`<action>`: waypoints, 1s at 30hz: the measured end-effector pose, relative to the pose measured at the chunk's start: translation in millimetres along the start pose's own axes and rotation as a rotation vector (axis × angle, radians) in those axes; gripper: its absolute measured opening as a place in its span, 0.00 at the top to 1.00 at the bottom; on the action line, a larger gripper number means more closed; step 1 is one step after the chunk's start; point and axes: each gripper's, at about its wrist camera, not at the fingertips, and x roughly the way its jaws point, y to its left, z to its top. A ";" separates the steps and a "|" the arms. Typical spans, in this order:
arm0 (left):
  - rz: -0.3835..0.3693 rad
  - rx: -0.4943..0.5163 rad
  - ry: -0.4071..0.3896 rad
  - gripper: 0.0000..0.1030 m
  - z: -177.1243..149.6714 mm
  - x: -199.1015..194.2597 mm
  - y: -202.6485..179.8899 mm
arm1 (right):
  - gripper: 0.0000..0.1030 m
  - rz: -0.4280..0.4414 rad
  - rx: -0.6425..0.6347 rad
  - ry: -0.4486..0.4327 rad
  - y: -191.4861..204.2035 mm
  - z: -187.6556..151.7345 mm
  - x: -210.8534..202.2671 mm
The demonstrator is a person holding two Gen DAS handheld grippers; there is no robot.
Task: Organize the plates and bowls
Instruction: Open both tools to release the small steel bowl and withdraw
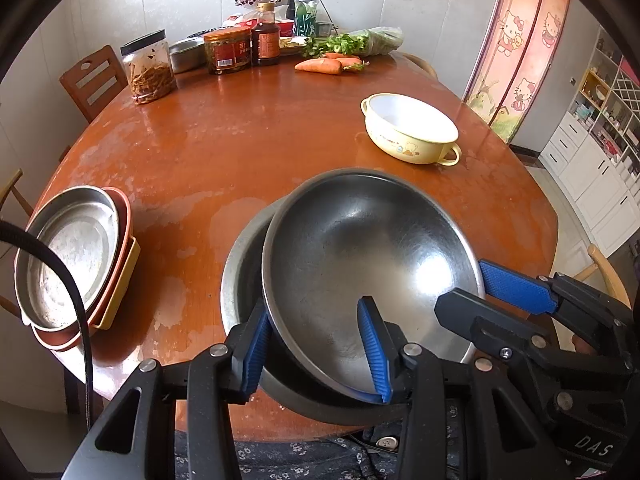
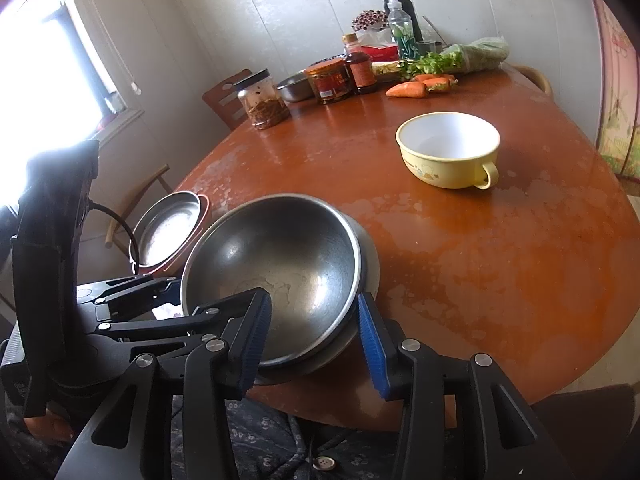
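A steel bowl [image 1: 360,248] lies tilted inside a larger steel bowl [image 1: 240,280] at the near table edge. My left gripper [image 1: 316,344] is open, its fingers straddling the upper bowl's near rim, one inside and one outside. My right gripper [image 2: 316,340] is open too, its fingers on either side of the same bowls' [image 2: 276,264] near right rim. It shows in the left wrist view [image 1: 516,288]. A stack of a steel plate [image 1: 68,256] on red and yellow plates sits at the left. A yellow handled bowl [image 1: 412,128] stands far right.
Jars [image 1: 148,68], a sauce bottle [image 1: 265,36], a steel pan, carrots [image 1: 320,65] and greens crowd the far side of the round wooden table [image 1: 240,140]. Chairs stand around it. White cabinets [image 1: 592,168] are at the right.
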 end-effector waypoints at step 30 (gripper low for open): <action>-0.029 -0.013 -0.103 0.49 2.6 -39.6 8.1 | 0.44 -0.005 0.049 -0.056 -6.0 4.1 -12.3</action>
